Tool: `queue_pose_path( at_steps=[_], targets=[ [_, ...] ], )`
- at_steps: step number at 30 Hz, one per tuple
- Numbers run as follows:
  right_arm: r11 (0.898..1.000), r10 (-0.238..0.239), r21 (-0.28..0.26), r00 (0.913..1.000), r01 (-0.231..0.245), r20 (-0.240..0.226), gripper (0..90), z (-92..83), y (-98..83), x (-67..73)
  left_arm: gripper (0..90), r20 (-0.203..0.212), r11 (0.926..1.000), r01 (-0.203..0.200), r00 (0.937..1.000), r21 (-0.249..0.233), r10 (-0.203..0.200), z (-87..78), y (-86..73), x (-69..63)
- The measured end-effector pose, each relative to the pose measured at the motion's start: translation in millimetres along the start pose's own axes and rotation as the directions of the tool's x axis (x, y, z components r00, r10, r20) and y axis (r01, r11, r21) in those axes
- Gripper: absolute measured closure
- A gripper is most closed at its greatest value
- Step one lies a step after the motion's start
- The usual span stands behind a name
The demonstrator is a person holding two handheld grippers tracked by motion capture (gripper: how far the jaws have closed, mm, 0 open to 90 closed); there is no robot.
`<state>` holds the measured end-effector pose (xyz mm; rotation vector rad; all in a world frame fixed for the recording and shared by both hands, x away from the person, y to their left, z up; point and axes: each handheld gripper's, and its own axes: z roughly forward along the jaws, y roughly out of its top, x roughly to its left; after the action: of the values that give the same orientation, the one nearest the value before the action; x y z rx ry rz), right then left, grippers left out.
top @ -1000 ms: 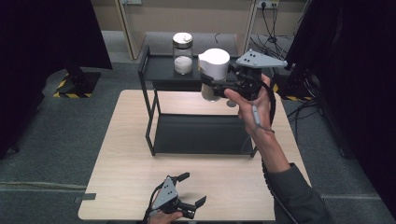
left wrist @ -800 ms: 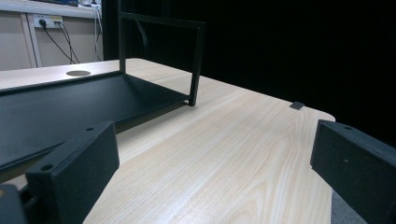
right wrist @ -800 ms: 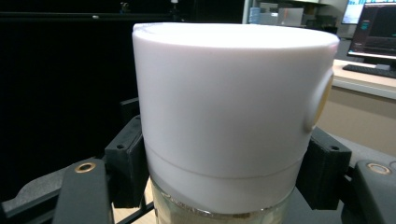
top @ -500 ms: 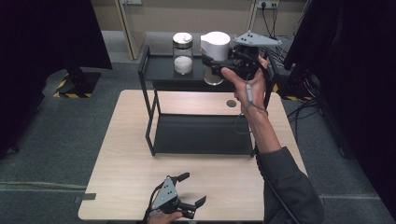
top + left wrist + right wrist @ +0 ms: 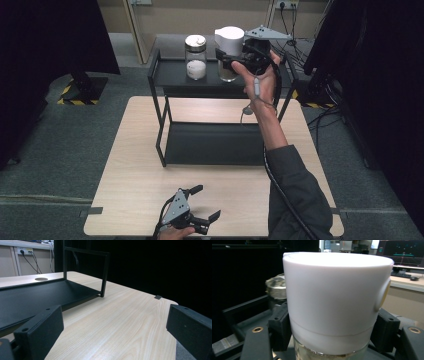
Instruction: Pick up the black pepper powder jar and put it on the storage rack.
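A glass jar with a tall white lid is clamped in my right gripper, which is shut on it just under the lid. It sits at the top shelf of a black metal rack; whether its base touches the shelf I cannot tell. In the right gripper view the white lid looms large, with the black pads pressing both sides. A second jar, metal-lidded with white contents, stands on the shelf just left of it. My left gripper rests open near the table's front edge, holding nothing.
The rack's lower shelf lies bare on the light wooden table. In the left gripper view the shelf and a rack post lie ahead. Cables and dark screens stand behind and beside the table.
My right hand has carried the white-lidded jar away from the person, from in front of the rack to the top shelf beside the other jar. The left gripper has stayed put.
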<state>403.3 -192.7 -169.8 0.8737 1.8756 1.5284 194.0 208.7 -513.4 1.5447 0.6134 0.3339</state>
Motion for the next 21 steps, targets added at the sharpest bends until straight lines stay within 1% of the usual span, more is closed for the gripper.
queue_pose_path(
  at_steps=[5,7,15,21],
  targets=[
    [1.000,-0.004,0.003,0.9996,0.004,0.029,30.9,8.1,0.0,0.5,0.4,0.000,1.0000,0.000,1.0000,0.000,0.000,-0.3,0.1,0.4],
    [1.000,0.000,-0.003,0.9995,0.000,0.031,30.9,10.8,-1.3,0.3,0.4,0.001,1.0000,-0.001,1.0000,0.000,0.001,-0.3,0.2,0.3],
    [1.000,-0.010,-0.005,0.9989,0.011,0.046,30.9,17.9,-2.5,3.0,0.4,0.002,1.0000,-0.002,1.0000,0.001,0.002,-0.4,0.3,0.0],
    [1.000,0.000,-0.004,0.9984,0.000,0.057,30.9,22.2,-5.2,2.2,0.4,0.003,1.0000,-0.002,1.0000,0.001,0.002,-0.5,0.3,0.1]
  ],
)
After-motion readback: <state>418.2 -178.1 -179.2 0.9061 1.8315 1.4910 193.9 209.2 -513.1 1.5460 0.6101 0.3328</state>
